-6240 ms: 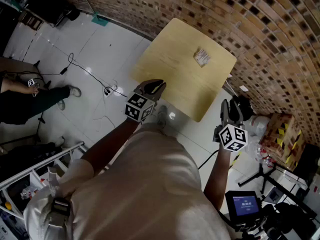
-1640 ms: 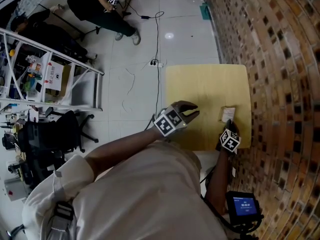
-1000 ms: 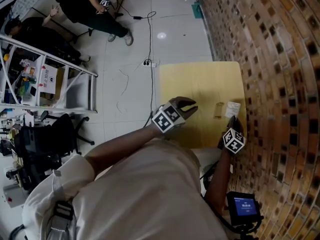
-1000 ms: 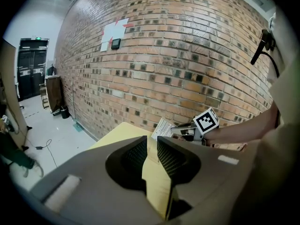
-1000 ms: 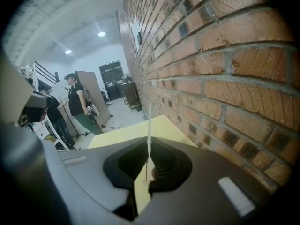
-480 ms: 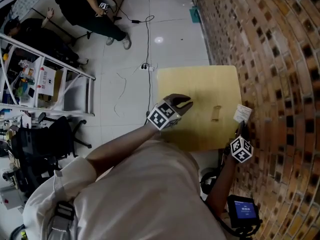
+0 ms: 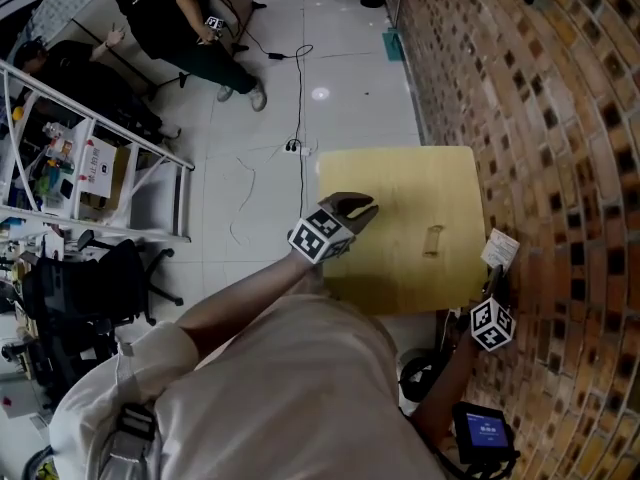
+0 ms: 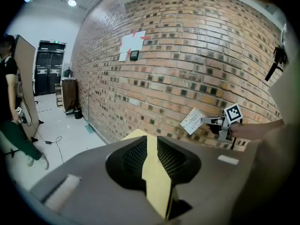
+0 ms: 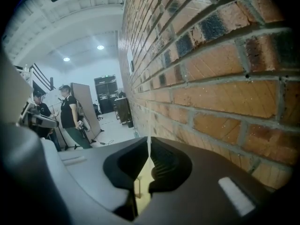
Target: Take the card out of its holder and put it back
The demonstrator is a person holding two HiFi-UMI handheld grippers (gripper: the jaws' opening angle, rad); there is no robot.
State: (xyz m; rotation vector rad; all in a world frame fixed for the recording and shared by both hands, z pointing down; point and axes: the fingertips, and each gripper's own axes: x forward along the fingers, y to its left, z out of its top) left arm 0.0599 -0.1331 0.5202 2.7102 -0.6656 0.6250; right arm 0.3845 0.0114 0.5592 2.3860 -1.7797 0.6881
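Observation:
A small clear card holder (image 7: 433,240) stands on the yellow table (image 7: 395,183), toward its right side. The white printed card (image 7: 499,249) is out of the holder and hangs in the air past the table's right edge, close to the brick wall. My right gripper (image 7: 494,273) is shut on the card's lower edge. The left gripper view shows the same card (image 8: 193,121) in the right gripper (image 8: 205,121); the right gripper view shows the card (image 9: 148,146) edge-on between the pads. My left gripper (image 7: 358,206) hovers over the table's left part, open and empty (image 8: 151,149).
A brick wall (image 7: 560,118) runs along the table's right side. Cables (image 7: 296,118) lie on the white floor beyond the table. A metal rack (image 7: 90,168) and a chair (image 7: 90,288) stand at the left, people (image 7: 180,23) at the back. A small screen (image 7: 482,429) sits below right.
The right gripper has lifted the card up and to the right, away from the holder and off past the table's edge. The left gripper has drifted slightly over the table.

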